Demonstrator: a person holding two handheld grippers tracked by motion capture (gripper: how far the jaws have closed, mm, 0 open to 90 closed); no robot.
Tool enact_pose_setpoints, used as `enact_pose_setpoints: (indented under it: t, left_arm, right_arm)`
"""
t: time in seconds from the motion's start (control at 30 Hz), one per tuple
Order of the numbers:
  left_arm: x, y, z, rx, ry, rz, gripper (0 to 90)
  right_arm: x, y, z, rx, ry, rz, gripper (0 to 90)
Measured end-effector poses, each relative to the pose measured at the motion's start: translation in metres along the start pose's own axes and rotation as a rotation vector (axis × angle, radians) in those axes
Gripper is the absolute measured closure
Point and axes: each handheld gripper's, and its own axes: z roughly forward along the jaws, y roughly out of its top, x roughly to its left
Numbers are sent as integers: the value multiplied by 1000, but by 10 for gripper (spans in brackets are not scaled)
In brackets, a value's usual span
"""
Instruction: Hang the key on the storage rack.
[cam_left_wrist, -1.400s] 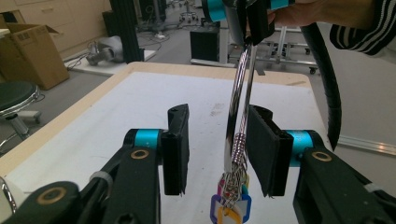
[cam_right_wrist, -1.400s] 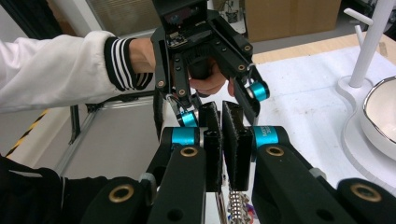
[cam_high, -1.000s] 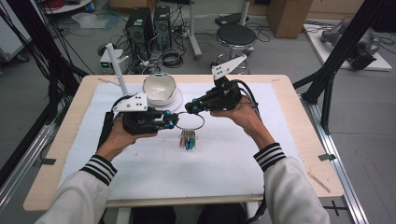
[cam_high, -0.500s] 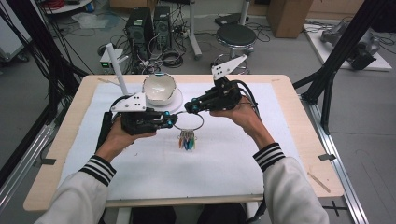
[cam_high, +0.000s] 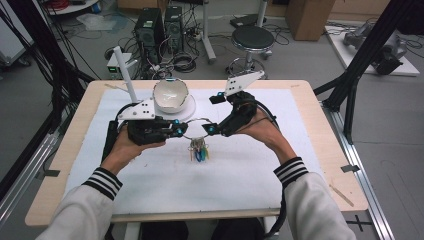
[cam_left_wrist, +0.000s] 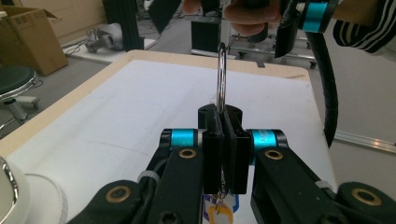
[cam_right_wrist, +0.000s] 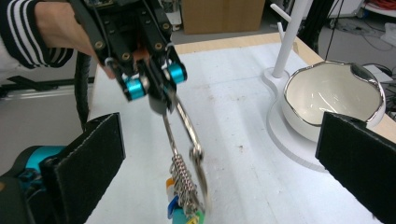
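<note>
The large silver metal key ring, with its bead chain and bunch of small coloured plastic tags hanging below, is where we start: it hangs in the air above the middle of the white table cover, the tags dangling just over the cloth. In the left gripper view we see the ring rising edge-on from between the black jaws, which are clenched flat against it, so our left gripper holds the ring on its own. In the right gripper view the ring and chain hang from that far gripper, and the two black pads of our right gripper stand wide apart on either side, touching nothing; these jaws have just been opening, and the ring is released on that side. Behind the grippers, a white ceramic bowl with a silver rim sits on a white round stand, from which a white post rises.
</note>
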Motion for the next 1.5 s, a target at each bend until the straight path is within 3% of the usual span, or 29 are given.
enact_pose_setpoints:
  t: [0.23,0.47,0.63,0.93,1.3,1.5]
  left_arm:
    - [5,3,-12,-1,32,-35,870]
    - [15,4,-29,4,61,-40,870]
    - [24,9,-43,12,96,-45,870]
    - [43,22,-70,28,151,-45,870]
    - [63,30,-98,38,226,-61,870]
    - [76,32,-110,43,274,-87,870]
  right_arm:
    - [-3,-16,-12,-28,-52,24,9]
    - [-4,-51,-28,-53,-99,119,9]
    - [-6,-78,-41,-103,-139,175,8]
    - [-4,-116,-65,-155,-219,246,8]
    - [-1,-155,-77,-172,-342,320,8]
    - [3,-169,-80,-179,-381,323,8]
